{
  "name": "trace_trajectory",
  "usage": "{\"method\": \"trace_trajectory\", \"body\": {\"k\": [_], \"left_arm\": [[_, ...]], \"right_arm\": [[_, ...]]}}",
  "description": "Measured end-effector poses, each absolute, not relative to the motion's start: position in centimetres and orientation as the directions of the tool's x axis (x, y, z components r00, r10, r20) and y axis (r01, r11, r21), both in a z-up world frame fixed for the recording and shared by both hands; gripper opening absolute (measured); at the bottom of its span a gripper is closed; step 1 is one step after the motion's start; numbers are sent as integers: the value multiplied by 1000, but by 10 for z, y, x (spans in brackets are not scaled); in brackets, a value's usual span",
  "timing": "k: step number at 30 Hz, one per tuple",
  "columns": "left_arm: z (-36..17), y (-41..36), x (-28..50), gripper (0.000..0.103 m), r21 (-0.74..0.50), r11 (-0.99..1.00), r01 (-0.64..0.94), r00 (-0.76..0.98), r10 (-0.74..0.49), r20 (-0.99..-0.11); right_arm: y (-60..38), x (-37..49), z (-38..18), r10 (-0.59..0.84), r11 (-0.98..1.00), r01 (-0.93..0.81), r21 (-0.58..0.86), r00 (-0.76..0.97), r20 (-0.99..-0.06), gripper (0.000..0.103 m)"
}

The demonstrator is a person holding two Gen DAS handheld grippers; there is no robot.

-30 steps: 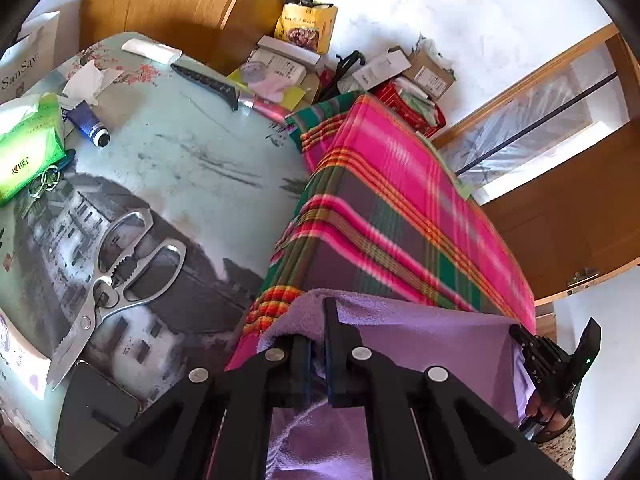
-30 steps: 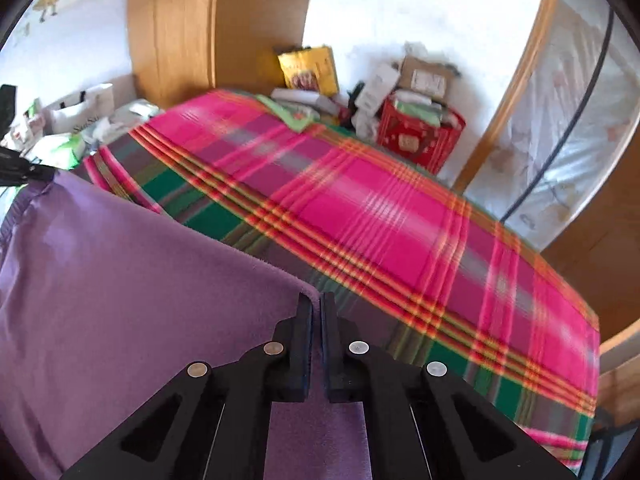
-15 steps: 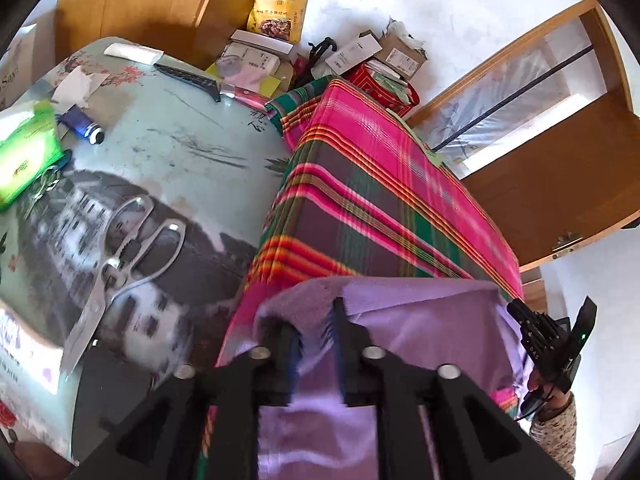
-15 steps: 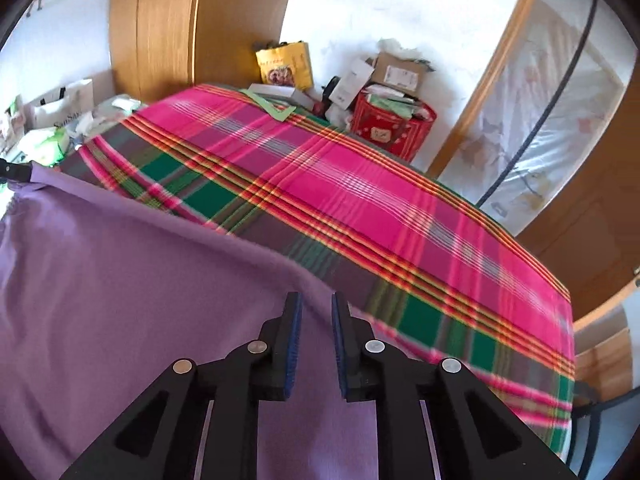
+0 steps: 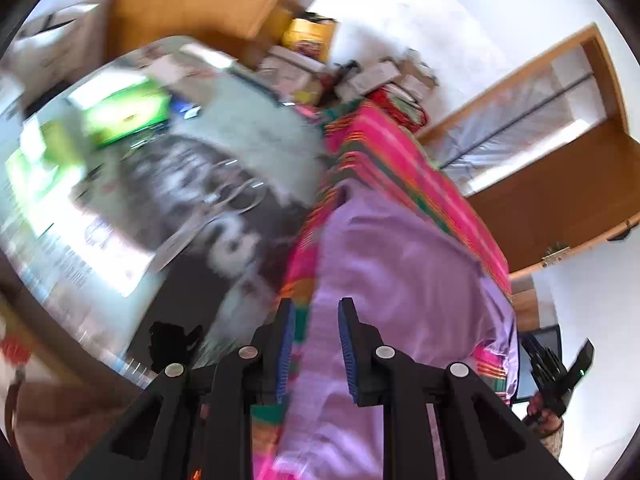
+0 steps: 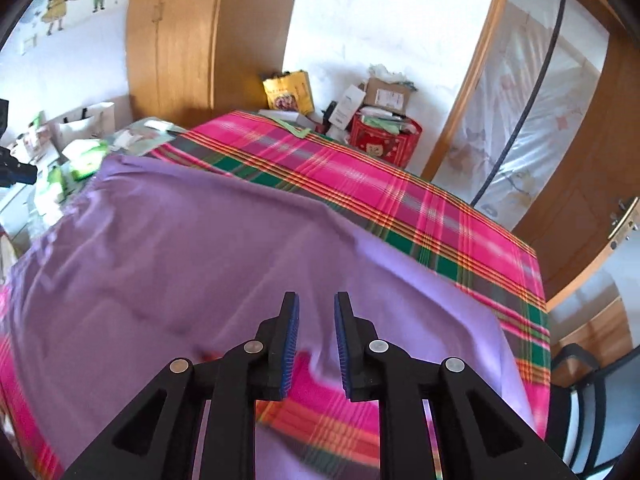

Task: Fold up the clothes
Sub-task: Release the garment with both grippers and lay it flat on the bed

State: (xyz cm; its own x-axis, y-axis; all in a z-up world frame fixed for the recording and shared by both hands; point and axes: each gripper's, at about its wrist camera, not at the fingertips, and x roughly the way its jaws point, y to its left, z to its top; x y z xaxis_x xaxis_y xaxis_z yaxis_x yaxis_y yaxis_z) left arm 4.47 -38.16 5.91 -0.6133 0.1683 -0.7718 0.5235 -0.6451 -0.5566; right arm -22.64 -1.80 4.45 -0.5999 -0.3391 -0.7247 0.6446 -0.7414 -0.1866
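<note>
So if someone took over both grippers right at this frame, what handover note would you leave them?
Left gripper: jaws opening, nothing between them.
Right gripper: jaws opening, nothing between them.
Purple garment: lying spread on the plaid cloth, one edge laid over toward the far side, free of both grippers.
Done: apparently one fold laid down.
Left: smooth it and make the remaining folds.

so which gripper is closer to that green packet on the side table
Left. The left gripper is over the purple cloth's edge beside that table; the right gripper is at the cloth's far side from the green packet.
</note>
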Motion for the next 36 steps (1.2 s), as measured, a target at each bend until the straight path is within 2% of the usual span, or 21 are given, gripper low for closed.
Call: {"method": "trace_trajectory", "body": {"k": [4, 8, 10, 12, 17, 27, 36], "left_arm": [[40, -360, 91, 28, -561, -641, 525, -596, 193, -779], [21, -331, 118, 29, -620, -605, 500, -616, 254, -745], [13, -320, 126, 29, -638, -584, 502, -617, 275, -737], [8, -309, 132, 29, -659, -567, 494, -627, 293, -722], [3, -291, 135, 31, -671, -561, 485, -634, 304, -711], [-19, -283, 126, 31, -707, -478, 521, -651, 313, -691], [-28, -288, 119, 31, -755, -388, 529, -695, 312, -648]], "right_arm": [[-7, -175, 41, -409, -702, 699, -134, -550, -728, 23], [-9, -117, 24, -470, -606, 785, -129, -484, -738, 24], [-9, -88, 15, -498, -563, 817, -120, -452, -740, 26], [-8, -64, 7, -515, -533, 837, -119, -433, -739, 32], [-8, -19, -13, -540, -462, 880, -108, -376, -753, 34], [-30, 18, -47, -525, -362, 925, -116, -306, -794, 34], [-40, 21, -53, -537, -361, 920, -150, -337, -774, 35]]}}
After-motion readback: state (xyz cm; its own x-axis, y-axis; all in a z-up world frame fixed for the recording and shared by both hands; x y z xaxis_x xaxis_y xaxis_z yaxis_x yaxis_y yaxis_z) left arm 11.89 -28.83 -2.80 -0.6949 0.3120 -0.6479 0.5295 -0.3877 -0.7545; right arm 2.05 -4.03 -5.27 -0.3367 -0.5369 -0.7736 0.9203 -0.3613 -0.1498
